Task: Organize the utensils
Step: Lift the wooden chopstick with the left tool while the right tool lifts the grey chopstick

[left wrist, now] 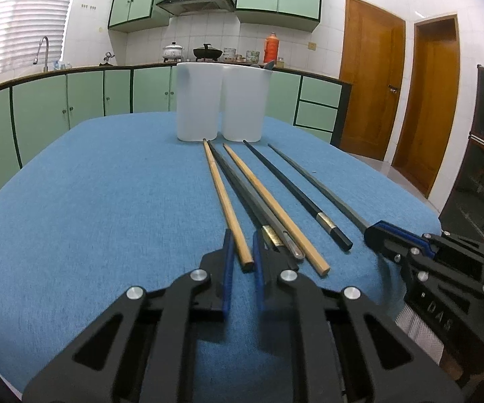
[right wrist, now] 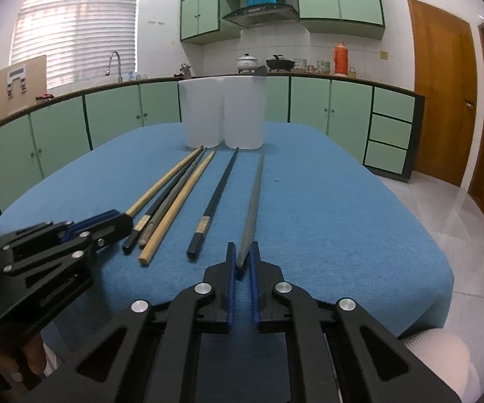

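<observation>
Two grippers, each clamped on a chopstick: left (left wrist: 242,248) pinches a bamboo stick (left wrist: 226,201), right (right wrist: 243,258) a grey one (right wrist: 253,208).

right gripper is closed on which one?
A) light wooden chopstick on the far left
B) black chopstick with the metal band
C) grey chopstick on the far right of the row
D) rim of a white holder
C: in the right wrist view the right gripper has its blue pads against the near end of the grey chopstick, the rightmost of the row on the blue tablecloth; the black banded chopstick lies free to its left.
</observation>
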A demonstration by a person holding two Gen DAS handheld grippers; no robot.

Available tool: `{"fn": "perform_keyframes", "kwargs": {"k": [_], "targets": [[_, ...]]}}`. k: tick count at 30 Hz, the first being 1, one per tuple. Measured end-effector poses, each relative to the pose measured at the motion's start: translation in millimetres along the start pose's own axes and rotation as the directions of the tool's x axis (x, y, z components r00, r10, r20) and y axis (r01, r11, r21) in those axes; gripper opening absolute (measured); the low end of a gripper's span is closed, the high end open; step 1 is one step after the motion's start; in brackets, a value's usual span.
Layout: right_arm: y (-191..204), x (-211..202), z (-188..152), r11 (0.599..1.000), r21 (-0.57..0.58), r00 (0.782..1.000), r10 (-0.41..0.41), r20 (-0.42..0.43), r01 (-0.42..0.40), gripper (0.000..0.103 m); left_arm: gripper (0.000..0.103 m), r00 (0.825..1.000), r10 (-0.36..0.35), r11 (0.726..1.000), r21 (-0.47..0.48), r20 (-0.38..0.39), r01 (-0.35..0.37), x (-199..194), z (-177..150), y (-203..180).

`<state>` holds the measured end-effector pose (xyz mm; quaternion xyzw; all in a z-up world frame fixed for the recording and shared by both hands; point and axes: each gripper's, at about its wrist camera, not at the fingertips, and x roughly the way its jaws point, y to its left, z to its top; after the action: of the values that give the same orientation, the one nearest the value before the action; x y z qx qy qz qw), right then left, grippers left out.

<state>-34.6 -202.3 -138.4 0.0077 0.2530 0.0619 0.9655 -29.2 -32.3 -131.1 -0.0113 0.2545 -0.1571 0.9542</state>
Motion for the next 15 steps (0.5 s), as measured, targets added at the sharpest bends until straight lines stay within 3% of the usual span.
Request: {"fn": "perform_keyframes", "kwargs": {"k": [4,15], "targets": [[-9,-6,8,1.0,0.02,1.0,-0.005,0.009,0.005,0.007,0.01,1.0,-0.001,1.0,0.003,0.007,0.001,-6,5,0],[-26,-46,55,0.999,0.031,0.992,0.01,0.127,-0.014,0.006,0.006,0.991,-0.004,0.999,0.043,0.132,-0.002,-47,46,-1]]}}
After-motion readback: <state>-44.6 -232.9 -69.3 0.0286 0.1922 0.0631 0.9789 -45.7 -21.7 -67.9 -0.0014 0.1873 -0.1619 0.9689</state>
